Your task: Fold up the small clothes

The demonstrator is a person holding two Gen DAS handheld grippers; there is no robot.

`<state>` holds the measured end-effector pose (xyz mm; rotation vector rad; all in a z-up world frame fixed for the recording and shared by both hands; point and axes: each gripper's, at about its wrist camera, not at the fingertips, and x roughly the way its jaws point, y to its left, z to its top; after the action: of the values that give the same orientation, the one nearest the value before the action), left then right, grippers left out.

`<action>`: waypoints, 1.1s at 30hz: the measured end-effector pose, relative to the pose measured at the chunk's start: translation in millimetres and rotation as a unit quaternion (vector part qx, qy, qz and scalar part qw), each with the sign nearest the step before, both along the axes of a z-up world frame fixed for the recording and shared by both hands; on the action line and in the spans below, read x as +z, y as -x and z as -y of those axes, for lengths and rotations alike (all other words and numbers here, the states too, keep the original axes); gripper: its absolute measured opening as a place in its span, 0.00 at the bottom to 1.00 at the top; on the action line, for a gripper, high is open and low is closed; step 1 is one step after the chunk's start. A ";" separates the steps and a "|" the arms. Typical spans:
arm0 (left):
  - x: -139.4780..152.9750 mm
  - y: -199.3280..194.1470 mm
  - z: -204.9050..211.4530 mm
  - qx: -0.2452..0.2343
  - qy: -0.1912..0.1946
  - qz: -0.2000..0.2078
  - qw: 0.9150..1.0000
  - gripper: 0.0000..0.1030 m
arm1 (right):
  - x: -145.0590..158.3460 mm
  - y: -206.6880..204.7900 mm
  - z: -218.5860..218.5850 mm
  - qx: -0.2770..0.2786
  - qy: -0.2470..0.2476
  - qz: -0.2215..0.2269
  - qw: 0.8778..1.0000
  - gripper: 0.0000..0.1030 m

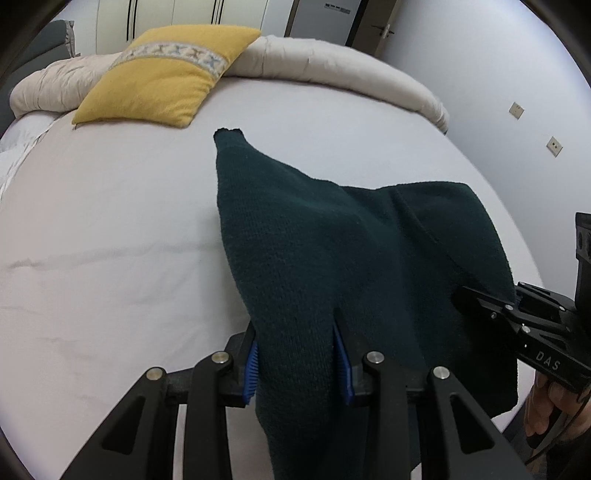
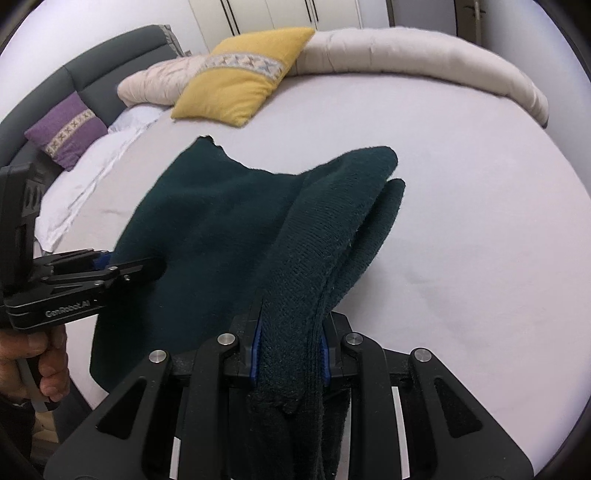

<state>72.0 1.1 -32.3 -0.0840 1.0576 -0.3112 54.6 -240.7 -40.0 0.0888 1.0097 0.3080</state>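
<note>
A bedroom with white wardrobe doors [image 2: 280,14] at the far wall holds a wide bed under a pale lilac sheet [image 1: 110,229], and above that sheet a dark green knitted garment [image 1: 314,251] hangs between two hand-held tongs. The left gripper [image 1: 299,354] has its blue pads [image 1: 251,373] pressed on a bunched fold of the knit, the jaws narrowed onto the cloth, which runs down past them toward the near edge of the view. The right gripper [image 2: 290,350] is likewise clamped on a thicker, doubled roll of the same garment, its jaws closer together. In the left wrist view the right gripper [image 1: 461,295] enters from the right with its tips buried in the garment's right edge, a hand [image 1: 543,410] on its handle; in the right wrist view the left gripper [image 2: 155,269] comes in from the left, biting the garment's left edge, with fingers [image 2: 53,365] around its grip. The garment spreads slack between them, one pointed corner reaching toward the far side of the bed. Beyond it lies a yellow cushion [image 1: 162,77] with a patterned band, resting against a rolled beige duvet [image 1: 332,66] along the far edge. Far left are a purple cushion [image 2: 66,129] and a grey-green padded headboard [image 2: 110,62]. On the right, a door [image 1: 369,26] with a handle.
</note>
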 end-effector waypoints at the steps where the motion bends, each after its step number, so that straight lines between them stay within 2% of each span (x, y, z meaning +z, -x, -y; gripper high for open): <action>1: -13.7 -4.1 -2.8 0.002 0.001 -0.011 1.000 0.36 | -17.7 -4.1 -3.3 -0.005 -0.009 -0.010 1.000 0.20; 4: -46.0 -9.4 -10.1 0.016 0.010 -0.041 0.999 0.41 | -63.3 -13.6 11.4 -0.034 -0.031 -0.058 0.997 0.21; 5: -53.6 -10.0 -15.6 0.022 0.027 -0.041 0.999 0.43 | -79.6 -14.6 20.2 -0.043 -0.053 -0.073 0.995 0.23; 8: -61.4 -10.5 -23.1 0.028 0.046 -0.039 0.998 0.50 | -99.7 -17.6 40.6 -0.063 -0.128 -0.084 0.986 0.25; 10: -64.3 -11.8 -24.6 0.029 0.042 -0.035 0.998 0.60 | -105.5 -17.7 45.4 -0.061 -0.153 -0.084 0.983 0.27; 12: -69.7 -13.2 -34.1 0.041 0.067 -0.047 0.996 0.65 | -107.7 -18.7 49.4 -0.058 -0.177 -0.089 0.978 0.28; 13: -72.6 -14.2 -42.2 0.048 0.094 -0.056 0.993 0.66 | -108.2 -16.1 55.8 -0.060 -0.193 -0.093 0.975 0.29; 14: -71.8 -13.4 -45.0 0.050 0.105 -0.058 0.992 0.66 | -107.9 -12.7 62.0 -0.065 -0.207 -0.096 0.971 0.32; 15: -70.2 -11.9 -47.1 0.052 0.107 -0.058 0.991 0.66 | -104.3 -9.4 70.9 -0.073 -0.213 -0.095 0.970 0.35; 18: -58.0 -0.6 -53.0 0.061 0.098 -0.046 0.992 0.64 | -85.9 12.2 103.9 -0.107 -0.208 -0.070 0.970 0.38; 21: -31.7 20.2 -68.2 0.101 0.076 -0.002 0.992 0.59 | -58.1 19.2 126.0 -0.140 -0.217 -0.045 0.965 0.38; 22: -23.7 26.5 -73.9 0.118 0.076 0.012 0.990 0.59 | -48.7 25.0 130.4 -0.137 -0.233 -0.035 0.962 0.38; 24: -10.4 34.0 -83.1 0.134 0.099 0.031 0.986 0.59 | -33.4 32.2 129.1 -0.109 -0.276 -0.022 0.955 0.38; 26: -1.7 43.2 -75.3 0.111 0.121 0.047 0.985 0.59 | -29.0 33.0 115.2 -0.071 -0.304 -0.029 0.950 0.38; 29: -9.6 49.1 -49.8 0.058 0.143 0.038 0.987 0.59 | -38.6 35.0 91.9 -0.028 -0.323 -0.055 0.944 0.38; 31: -22.3 46.6 -38.8 0.049 0.131 0.023 0.990 0.59 | -53.7 26.5 82.6 -0.026 -0.323 -0.079 0.943 0.38; 32: -30.3 45.5 -36.2 0.048 0.128 0.017 0.990 0.59 | -69.6 25.5 84.2 -0.038 -0.317 -0.105 0.942 0.35; 33: -35.9 45.4 -36.8 0.051 0.125 0.014 0.991 0.59 | -80.2 25.5 87.9 -0.051 -0.315 -0.116 0.941 0.25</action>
<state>26.6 38.0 -68.2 -0.3570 0.9784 -0.3513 29.1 -328.6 -120.2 0.7714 1.1019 0.5265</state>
